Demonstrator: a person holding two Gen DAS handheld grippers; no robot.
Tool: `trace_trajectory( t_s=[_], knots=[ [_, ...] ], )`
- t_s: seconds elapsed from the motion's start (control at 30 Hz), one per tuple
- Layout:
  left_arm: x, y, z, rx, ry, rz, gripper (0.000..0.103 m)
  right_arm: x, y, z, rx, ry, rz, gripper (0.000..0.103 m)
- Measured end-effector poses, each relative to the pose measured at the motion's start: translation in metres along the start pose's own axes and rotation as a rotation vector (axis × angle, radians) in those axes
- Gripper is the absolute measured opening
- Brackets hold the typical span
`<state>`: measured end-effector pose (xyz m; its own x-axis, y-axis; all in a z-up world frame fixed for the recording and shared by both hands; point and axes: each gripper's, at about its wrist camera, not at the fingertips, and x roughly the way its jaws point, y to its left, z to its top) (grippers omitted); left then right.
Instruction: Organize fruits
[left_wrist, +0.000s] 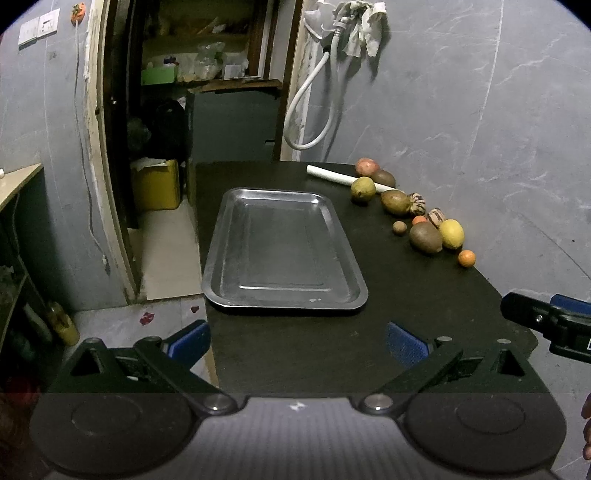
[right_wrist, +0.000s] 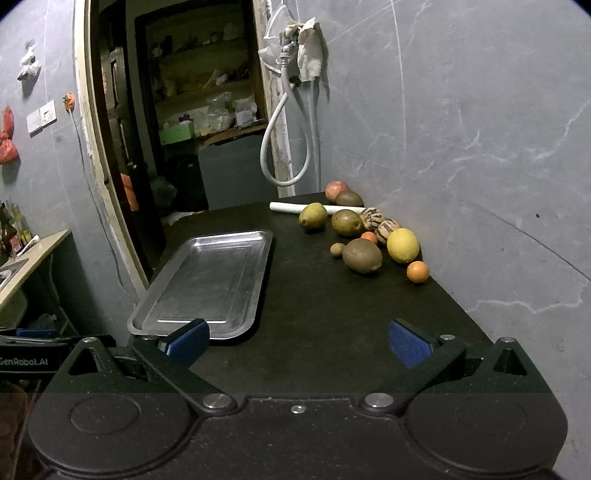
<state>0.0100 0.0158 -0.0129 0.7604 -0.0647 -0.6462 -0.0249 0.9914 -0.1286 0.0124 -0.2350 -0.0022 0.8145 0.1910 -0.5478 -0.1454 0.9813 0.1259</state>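
An empty steel tray (left_wrist: 284, 291) (right_wrist: 147, 314) lies on the black table. Several fruits sit in a row along the wall at the right: a yellow lemon (left_wrist: 451, 233) (right_wrist: 403, 245), a brown kiwi (left_wrist: 425, 237) (right_wrist: 362, 255), a small orange (left_wrist: 466, 258) (right_wrist: 417, 271), green fruits (left_wrist: 363, 188) (right_wrist: 312, 215) and striped ones (right_wrist: 372, 218). My left gripper (left_wrist: 297, 345) is open and empty, just short of the tray's near edge. My right gripper (right_wrist: 299, 343) is open and empty, to the right of the tray; part of it shows in the left wrist view (left_wrist: 546, 321).
A white tube (left_wrist: 343, 177) (right_wrist: 295, 208) lies at the table's far end beside the fruits. A grey wall (right_wrist: 480, 166) runs along the right. The table's left edge (left_wrist: 207, 280) drops to the floor by a doorway. A side counter (right_wrist: 33, 254) stands at the left.
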Motion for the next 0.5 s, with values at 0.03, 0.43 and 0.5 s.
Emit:
trace_trajectory(
  t_s=[0.03, 0.43, 0.5],
  knots=[
    [0.001, 0.001, 0.0, -0.002, 0.0, -0.001, 0.103, 0.001, 0.001, 0.001, -0.002, 0.0, 0.0, 0.103],
    [0.017, 0.005, 0.005, -0.009, 0.037, -0.017, 0.103, 0.007, 0.004, 0.0, -0.029, -0.003, -0.052, 0.103],
    [0.025, 0.003, 0.01, -0.01, 0.041, -0.027, 0.103, 0.003, 0.006, 0.0, -0.088, -0.043, -0.107, 0.103]
  ],
)
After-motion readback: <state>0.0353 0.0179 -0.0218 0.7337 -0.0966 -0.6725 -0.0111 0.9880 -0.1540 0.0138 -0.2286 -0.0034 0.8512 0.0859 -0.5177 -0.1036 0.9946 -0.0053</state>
